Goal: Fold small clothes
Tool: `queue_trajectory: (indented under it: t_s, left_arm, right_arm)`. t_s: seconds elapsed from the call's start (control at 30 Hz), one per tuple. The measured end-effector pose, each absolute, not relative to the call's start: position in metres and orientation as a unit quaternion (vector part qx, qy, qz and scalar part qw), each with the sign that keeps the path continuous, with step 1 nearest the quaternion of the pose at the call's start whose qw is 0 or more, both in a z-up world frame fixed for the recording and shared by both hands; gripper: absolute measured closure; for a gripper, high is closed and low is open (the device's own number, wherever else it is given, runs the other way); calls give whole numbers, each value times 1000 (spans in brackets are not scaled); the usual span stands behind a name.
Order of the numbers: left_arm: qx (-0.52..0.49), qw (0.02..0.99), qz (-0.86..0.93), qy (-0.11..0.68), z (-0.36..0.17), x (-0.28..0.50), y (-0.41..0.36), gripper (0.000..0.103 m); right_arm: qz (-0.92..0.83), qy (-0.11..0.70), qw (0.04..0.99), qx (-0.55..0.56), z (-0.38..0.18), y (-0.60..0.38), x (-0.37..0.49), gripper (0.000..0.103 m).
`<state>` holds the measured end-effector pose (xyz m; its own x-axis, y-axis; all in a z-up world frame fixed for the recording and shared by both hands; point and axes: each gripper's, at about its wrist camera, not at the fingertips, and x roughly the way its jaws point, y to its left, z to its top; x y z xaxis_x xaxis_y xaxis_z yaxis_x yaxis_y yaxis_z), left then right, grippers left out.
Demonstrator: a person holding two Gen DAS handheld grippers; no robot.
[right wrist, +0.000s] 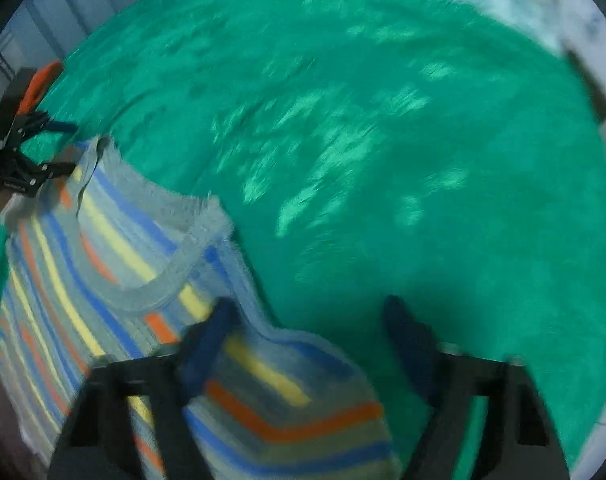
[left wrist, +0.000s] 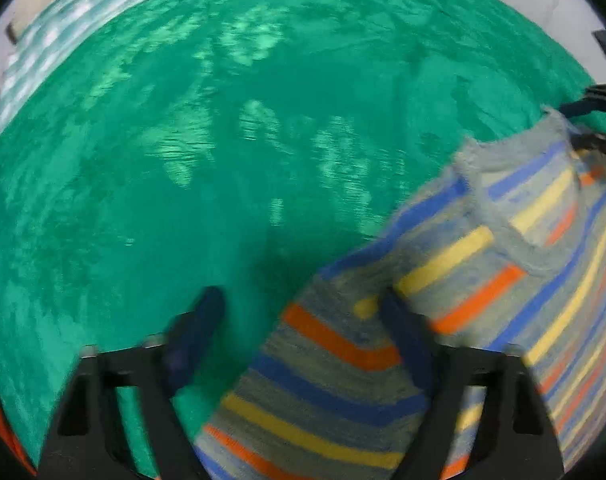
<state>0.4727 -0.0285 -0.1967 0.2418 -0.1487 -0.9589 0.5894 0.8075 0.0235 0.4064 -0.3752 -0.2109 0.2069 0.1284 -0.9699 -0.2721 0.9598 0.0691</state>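
Green cloth (left wrist: 183, 160) covers the whole surface, w/ a striped shirt (left wrist: 503, 260) lying at 4 o'clock in left view, 8 o'clock in right. Left gripper (left wrist: 303, 312) jaws part-open, one sleeve btwn them; can't tell if pinched. Right gripper (right wrist: 309, 316) same, straddling other sleeve; blurry.

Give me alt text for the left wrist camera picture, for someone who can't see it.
A striped shirt, grey with blue, yellow and orange bands, lies on a green cloth, one sleeve between the open jaws of the left gripper. The picture is blurred. The right gripper shows at the shirt's far edge.
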Motion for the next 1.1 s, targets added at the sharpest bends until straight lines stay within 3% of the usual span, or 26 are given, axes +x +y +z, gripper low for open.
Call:
queue_trajectory:
  t_s: [0.03, 0.07, 0.17, 0.3, 0.5, 0.6, 0.63, 0.67, 0.7, 0.73, 0.77, 0.97, 1.1]
  left_arm:
    - [201, 766, -243, 561, -194, 470, -31, 101]
    - [224, 777, -229, 542, -189, 464, -38, 99]
    - [254, 810, -193, 493, -176, 451, -50, 100]
    - [213, 852, -150, 454, -154, 463, -44, 101]
    - [238, 850, -100, 459, -201, 495, -55, 100]
    - [249, 853, -88, 449, -201, 488, -62, 93]
    - [248, 853, -86, 451, -198, 487, -62, 76]
    - [247, 851, -77, 457, -191, 487, -59, 61]
    - [244, 854, -64, 455, -183, 483, -51, 33]
    - [238, 859, -60, 449, -177, 481, -45, 26]
    - [224, 868, -67, 438, -164, 473, -36, 26]
    - [164, 867, -144, 449, -107, 356, 9, 25]
    - [136, 838, -168, 502, -117, 248, 29, 19]
  right_arm:
    - [137, 616, 773, -65, -211, -372, 405, 73]
    - [145, 614, 774, -64, -209, -370, 406, 98]
    - [116, 587, 795, -100, -187, -360, 399, 99]
    - [56, 539, 823, -170, -163, -346, 395, 99]
    - [-16, 549, 819, -167, -194, -355, 423, 100]
    - [-32, 550, 821, -148, -210, -356, 426, 99]
    - [-33, 547, 824, -145, -210, -355, 425, 99]
    - [-33, 544, 827, -139, -208, -356, 424, 87]
    - [-34, 540, 831, -129, -202, -359, 422, 56]
    - [-47, 538, 832, -126, -198, -363, 418, 40]
    - [-58, 531, 837, -120, -188, -367, 412, 28]
    - [-8, 530, 842, -98, -125, -361, 310, 28]
    - [64, 571, 818, -34, -113, -334, 193, 28]
